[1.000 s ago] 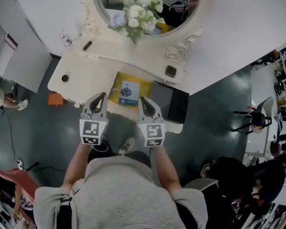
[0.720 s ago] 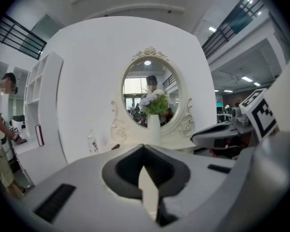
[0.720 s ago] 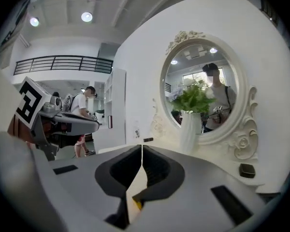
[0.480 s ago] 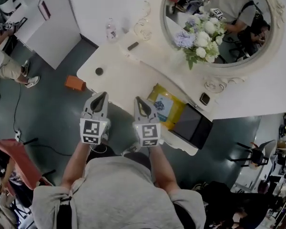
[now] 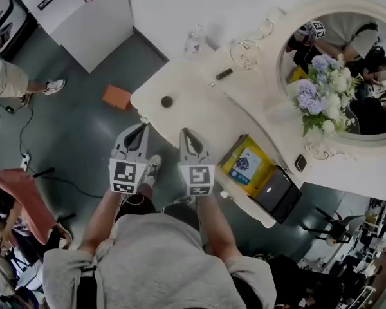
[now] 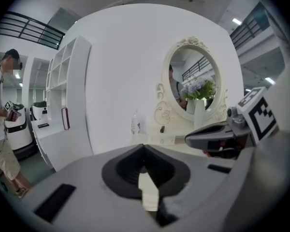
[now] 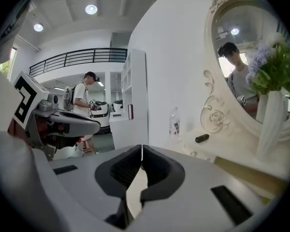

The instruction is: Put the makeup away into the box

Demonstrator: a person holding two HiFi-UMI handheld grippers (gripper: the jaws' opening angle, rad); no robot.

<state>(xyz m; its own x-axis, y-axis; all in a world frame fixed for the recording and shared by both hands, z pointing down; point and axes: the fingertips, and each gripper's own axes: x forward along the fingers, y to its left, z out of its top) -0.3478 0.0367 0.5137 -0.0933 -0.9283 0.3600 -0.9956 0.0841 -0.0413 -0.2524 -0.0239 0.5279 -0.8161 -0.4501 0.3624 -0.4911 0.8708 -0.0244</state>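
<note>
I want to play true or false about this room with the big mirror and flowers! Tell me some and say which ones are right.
1. The left gripper and the right gripper are both shut and empty. True.
2. The yellow box sits on the floor. False: it rests on the white table.
3. The flowers stand in front of the round mirror. True.
4. A gripper holds the small dark tube. False: it lies on the table, untouched.

open tabletop (image 5: pixel 199 114) middle, small dark disc (image 5: pixel 166 101) near left edge, yellow box (image 5: pixel 244 166) right, bottle (image 5: pixel 193 42) at back
</note>
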